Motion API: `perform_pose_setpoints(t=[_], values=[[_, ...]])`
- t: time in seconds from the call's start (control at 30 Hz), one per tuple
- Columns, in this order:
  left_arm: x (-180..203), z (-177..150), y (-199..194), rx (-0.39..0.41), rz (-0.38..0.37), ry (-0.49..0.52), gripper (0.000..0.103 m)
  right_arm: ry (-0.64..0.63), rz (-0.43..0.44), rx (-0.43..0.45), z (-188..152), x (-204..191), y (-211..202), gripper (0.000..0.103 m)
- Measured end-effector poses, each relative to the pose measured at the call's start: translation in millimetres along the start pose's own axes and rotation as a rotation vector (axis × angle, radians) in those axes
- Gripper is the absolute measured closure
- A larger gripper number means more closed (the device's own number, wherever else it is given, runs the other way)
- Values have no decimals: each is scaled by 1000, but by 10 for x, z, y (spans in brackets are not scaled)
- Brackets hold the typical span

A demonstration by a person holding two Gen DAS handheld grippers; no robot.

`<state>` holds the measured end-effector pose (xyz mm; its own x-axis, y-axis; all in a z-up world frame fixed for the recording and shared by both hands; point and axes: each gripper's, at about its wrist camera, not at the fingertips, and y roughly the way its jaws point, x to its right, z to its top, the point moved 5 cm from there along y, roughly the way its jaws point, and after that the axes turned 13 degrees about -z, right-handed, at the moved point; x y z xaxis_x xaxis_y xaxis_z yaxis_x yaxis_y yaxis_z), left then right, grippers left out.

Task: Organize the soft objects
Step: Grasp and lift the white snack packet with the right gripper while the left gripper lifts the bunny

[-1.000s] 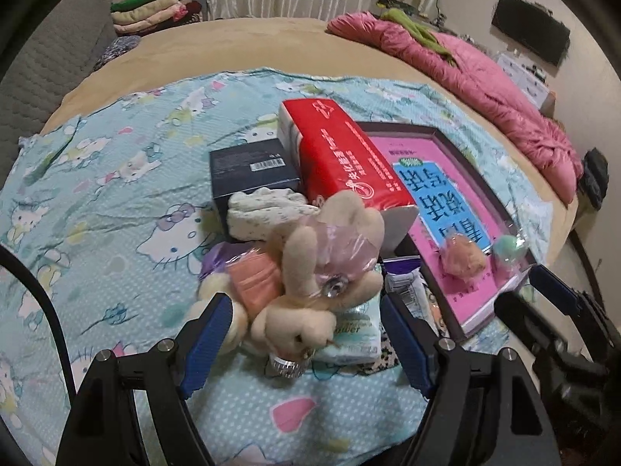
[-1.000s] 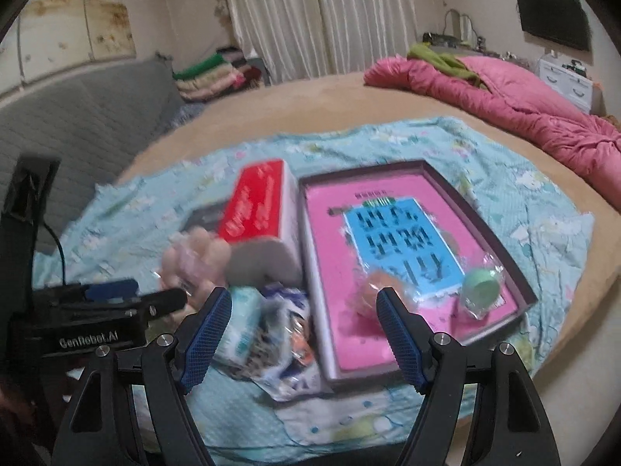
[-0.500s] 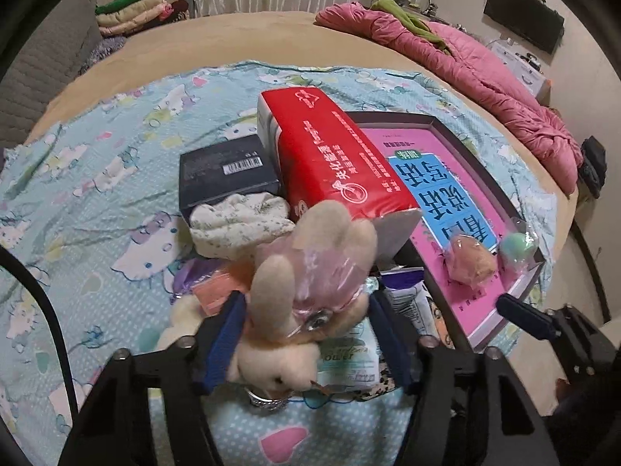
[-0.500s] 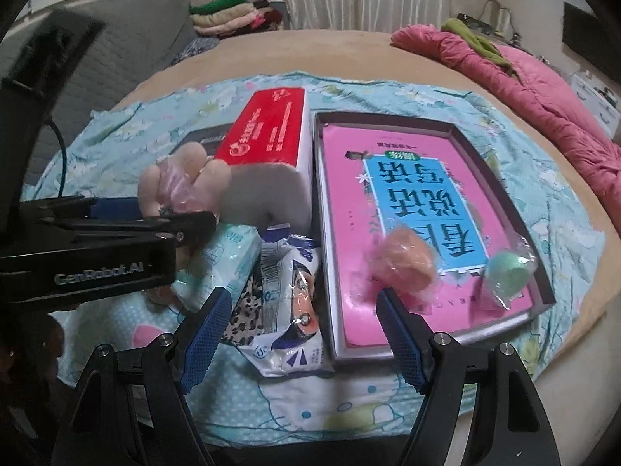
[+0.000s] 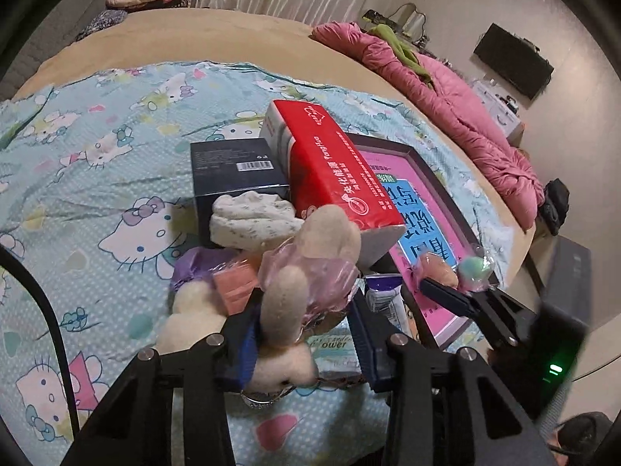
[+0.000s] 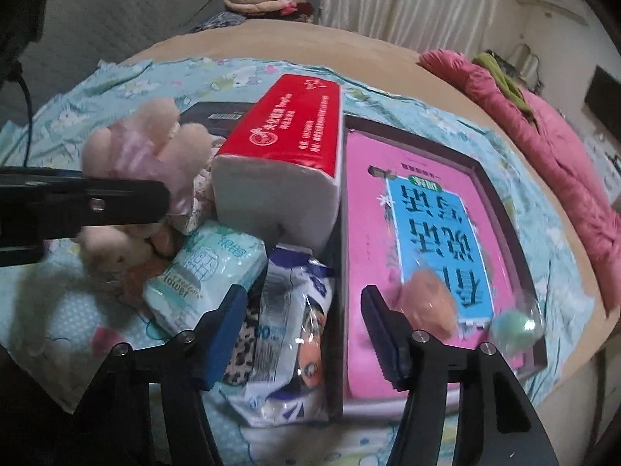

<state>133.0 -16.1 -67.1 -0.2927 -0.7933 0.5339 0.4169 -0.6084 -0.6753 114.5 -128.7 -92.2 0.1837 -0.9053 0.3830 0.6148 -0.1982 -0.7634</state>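
Note:
A beige plush rabbit (image 5: pixel 287 310) in pink plastic wrap lies on a pile of soft things on the cartoon-cat sheet (image 5: pixel 97 155). My left gripper (image 5: pixel 306 343) is closing around it. The left pad touches the rabbit and the right pad stands a little apart. The rabbit (image 6: pixel 128 178) also shows in the right wrist view, behind a left finger (image 6: pixel 97 202). My right gripper (image 6: pixel 302 336) is closing too, low over a white and blue snack packet (image 6: pixel 295 334) that lies between its pads, untouched. An orange soft ball (image 6: pixel 427 303) and a green one (image 6: pixel 512 326) lie in the pink tray (image 6: pixel 489 178).
A red tissue pack (image 5: pixel 333 171) leans on a dark box (image 5: pixel 233 167), with a white sock (image 5: pixel 252 217) in front. A wet-wipe pack (image 6: pixel 209 268) and a leopard-print piece (image 6: pixel 242 353) lie by the packet. A pink quilt (image 5: pixel 446 89) lies on the bed's far right.
My left jaws have narrowed around the rabbit and come closer to it. My right gripper has sunk and rolled toward the snack packet, and its jaws have narrowed.

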Motion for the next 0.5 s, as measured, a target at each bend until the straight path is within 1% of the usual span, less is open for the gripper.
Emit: perform_pose_setpoints(t=[0.07, 0.13, 0.23, 0.33, 0.4, 0.43, 0.47, 0.5], values=[[-19, -5, -29, 3, -3, -1, 61, -41, -16, -7, 18, -56, 73, 48], [-33, 0, -59, 10, -8, -4, 61, -80, -50, -4, 33, -97, 126, 50], [-34, 5, -101, 21, -27, -13, 61, -112, -70, 3, 48, -128, 180, 50], [-19, 15, -122, 25, -25, -9, 61, -143, -87, 14, 53, -146, 223, 51], [-5, 17, -133, 27, -28, -6, 61, -118, -74, 22, 53, -120, 217, 55], [10, 20, -139, 28, -29, -4, 61, -90, -59, 22, 53, -80, 213, 60], [23, 17, -147, 29, -30, -2, 61, -53, -35, 19, 55, -22, 210, 64], [35, 18, -151, 29, -30, -2, 61, 14, 17, 10, 58, 77, 211, 65]])
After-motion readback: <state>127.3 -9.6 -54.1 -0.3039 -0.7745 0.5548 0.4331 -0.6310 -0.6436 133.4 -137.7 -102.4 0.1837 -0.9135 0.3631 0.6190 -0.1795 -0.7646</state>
